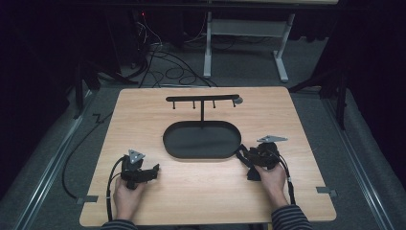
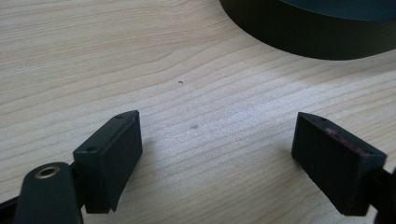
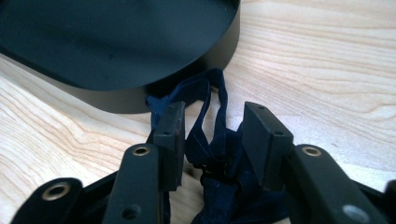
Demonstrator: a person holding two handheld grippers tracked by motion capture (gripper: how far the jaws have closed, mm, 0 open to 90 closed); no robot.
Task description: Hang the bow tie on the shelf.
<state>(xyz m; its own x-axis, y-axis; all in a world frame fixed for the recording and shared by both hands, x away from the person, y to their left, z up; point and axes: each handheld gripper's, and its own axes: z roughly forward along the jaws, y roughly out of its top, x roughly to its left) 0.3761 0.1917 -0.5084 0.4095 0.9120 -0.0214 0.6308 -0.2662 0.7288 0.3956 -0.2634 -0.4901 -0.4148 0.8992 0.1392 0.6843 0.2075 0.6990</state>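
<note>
A black oval tray [image 1: 168,140] sits mid-table, with a black T-shaped hook stand [image 1: 202,98] rising from its far edge. My right gripper [image 1: 246,160] rests by the tray's right end. In the right gripper view the right gripper [image 3: 215,116] is shut on a bunched dark blue strap [image 3: 211,91]. A loop of the strap sticks up between the jaws and touches the tray wall [image 3: 187,81]. My left gripper [image 1: 148,172] lies at the table's front left. It is wide open [image 2: 217,140] over bare wood, with the tray wall [image 2: 303,37] ahead of it.
A small grey piece [image 1: 238,100] sits at the right end of the stand's crossbar. Past the table's far edge, cables [image 1: 167,72] lie on the grey floor beside a white frame [image 1: 244,28].
</note>
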